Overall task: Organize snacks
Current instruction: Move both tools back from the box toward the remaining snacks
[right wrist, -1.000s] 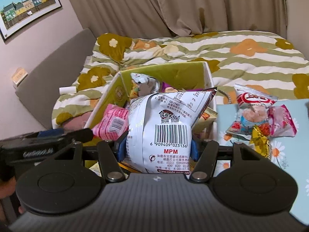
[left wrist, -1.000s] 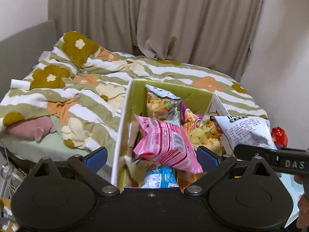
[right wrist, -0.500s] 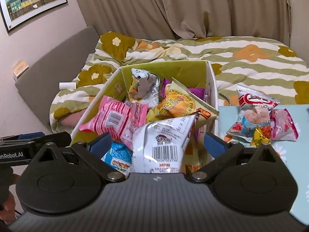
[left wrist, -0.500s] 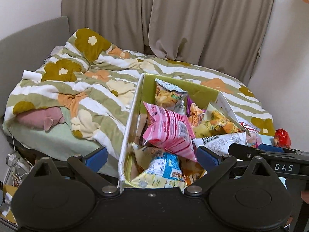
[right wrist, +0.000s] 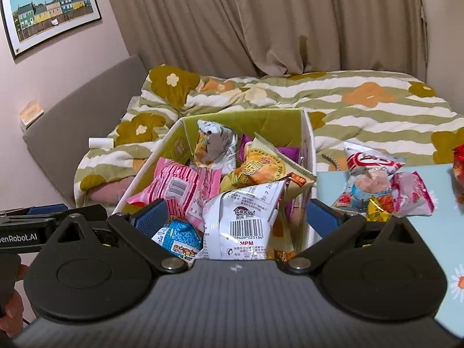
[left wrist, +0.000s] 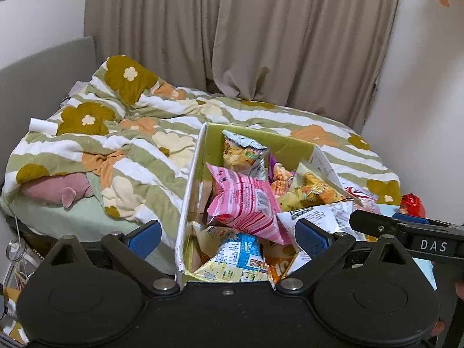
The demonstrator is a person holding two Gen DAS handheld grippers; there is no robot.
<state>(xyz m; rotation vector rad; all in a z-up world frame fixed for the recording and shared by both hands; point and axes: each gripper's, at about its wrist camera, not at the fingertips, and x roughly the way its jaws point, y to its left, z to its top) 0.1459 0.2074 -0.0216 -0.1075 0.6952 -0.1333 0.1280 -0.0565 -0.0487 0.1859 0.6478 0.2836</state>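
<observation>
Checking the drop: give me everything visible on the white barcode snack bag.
The white barcode snack bag is crinkled white plastic film, puffed, printed with a black barcode, red "MPM" and a round logo. It lies back side up on the pile in the green-lined box, leaning on the pink bag and yellow bag. No fingers touch it.

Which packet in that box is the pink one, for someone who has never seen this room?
Find the green-lined cardboard box at the foot of the flowered bed. The pink striped packet lies on the heap near the box's left wall, barcode up. It is the only pink-and-white striped one; the white packet beside it is plain.
</observation>
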